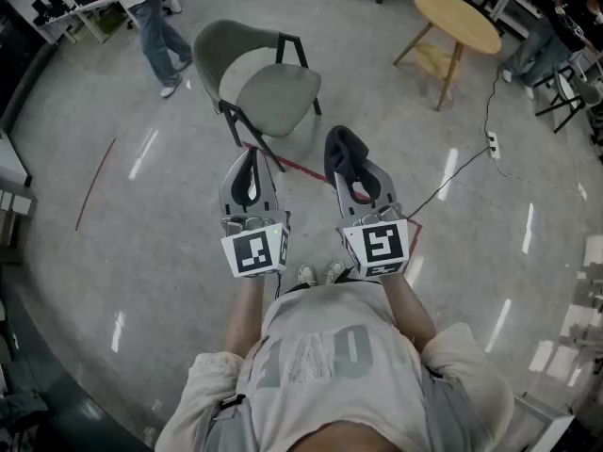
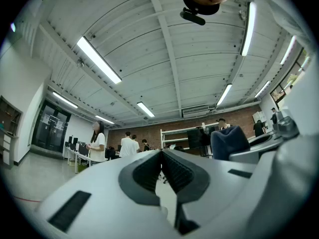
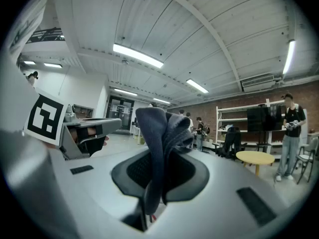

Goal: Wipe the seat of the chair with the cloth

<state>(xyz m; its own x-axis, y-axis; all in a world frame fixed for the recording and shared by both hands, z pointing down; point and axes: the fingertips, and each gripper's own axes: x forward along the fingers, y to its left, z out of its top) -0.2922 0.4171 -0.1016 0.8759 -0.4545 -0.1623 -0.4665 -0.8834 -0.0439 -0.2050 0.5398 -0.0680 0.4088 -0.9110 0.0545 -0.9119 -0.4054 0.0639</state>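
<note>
Well, the wiping has not begun: we stand on the floor short of the chair, both claws held out toward it and well apart from it. The coming move turns on where the seat lies from the cloth. It lies ahead of the right claw and a little to its left, lower down by our judgement, with bare floor between.

The left claw points more squarely at the chair and seems the nearer of the two, but its jaws are pressed together on nothing (the left gripper view shows only the ribbed pads meeting). The right claw is pinching the cloth, so that arm has to reach forward and leftward to the seat.

The backrest stands on the chair's far left side, so the seat's open front faces us and nothing bars the way in. The cloth is dark blue-grey, soft and bunched. Its fold stands up past the jaw tips and a thinner tail hangs down between the jaws. We expect it to flatten easily on the pale grey-green seat.
</note>
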